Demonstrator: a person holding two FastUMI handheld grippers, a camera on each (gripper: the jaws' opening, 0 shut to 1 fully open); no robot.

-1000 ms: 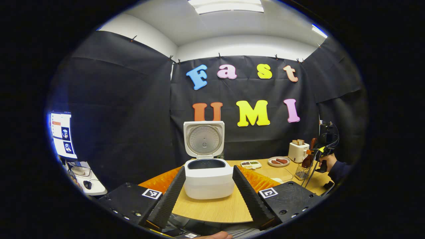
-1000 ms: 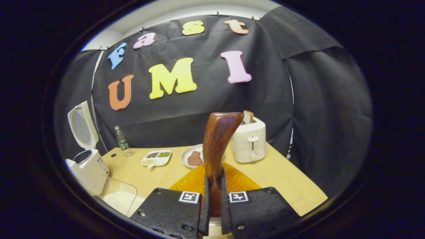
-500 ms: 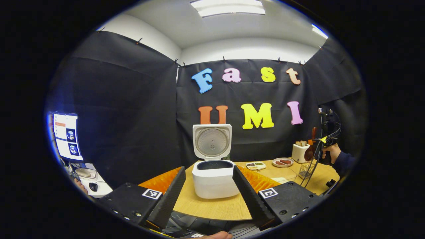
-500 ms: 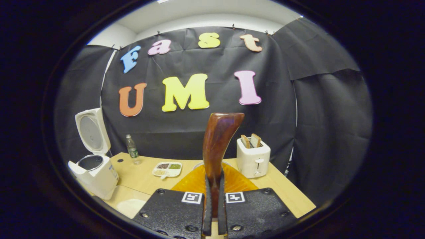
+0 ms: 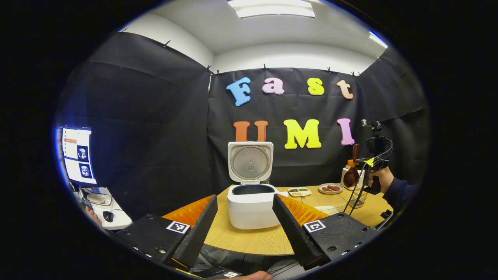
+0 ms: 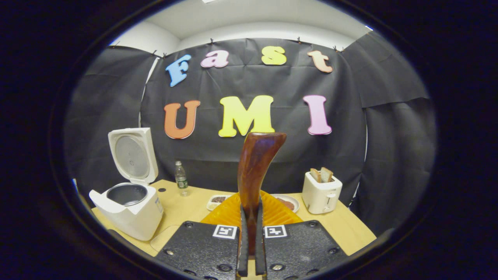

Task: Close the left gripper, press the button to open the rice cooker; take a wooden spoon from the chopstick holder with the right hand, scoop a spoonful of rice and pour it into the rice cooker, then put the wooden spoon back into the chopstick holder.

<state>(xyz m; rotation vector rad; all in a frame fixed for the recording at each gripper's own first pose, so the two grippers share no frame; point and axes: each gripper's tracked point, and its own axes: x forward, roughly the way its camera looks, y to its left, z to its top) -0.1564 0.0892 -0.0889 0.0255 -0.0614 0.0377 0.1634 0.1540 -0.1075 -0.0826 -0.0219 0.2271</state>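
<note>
Standing open at the centre of the left gripper view, the rice cooker (image 5: pixel 252 202) has its lid (image 5: pixel 250 161) tipped straight up and its dark inner pot exposed. It sits on the wooden table (image 5: pixel 249 239), seen between the fingers of the left gripper (image 5: pixel 243 227), whose jaws are spread wide and hold nothing. At the right edge of that view, a hand (image 5: pixel 379 178) lifts the right gripper (image 5: pixel 356 163) above the wire chopstick holder (image 5: pixel 358 198), with the wooden spoon (image 5: pixel 351 175) hanging bowl-down from it, clear of the holder.

In the right gripper view, the right gripper (image 6: pixel 251 237) at bottom centre pinches the wooden spoon (image 6: pixel 255 171) by its handle, both fingers pressed against it, the handle rising up the middle of the frame. The rice cooker (image 6: pixel 130 204) sits at lower left, a water bottle (image 6: pixel 181 179) just right of it, and a toaster (image 6: pixel 322 192) with bread at lower right.
</note>
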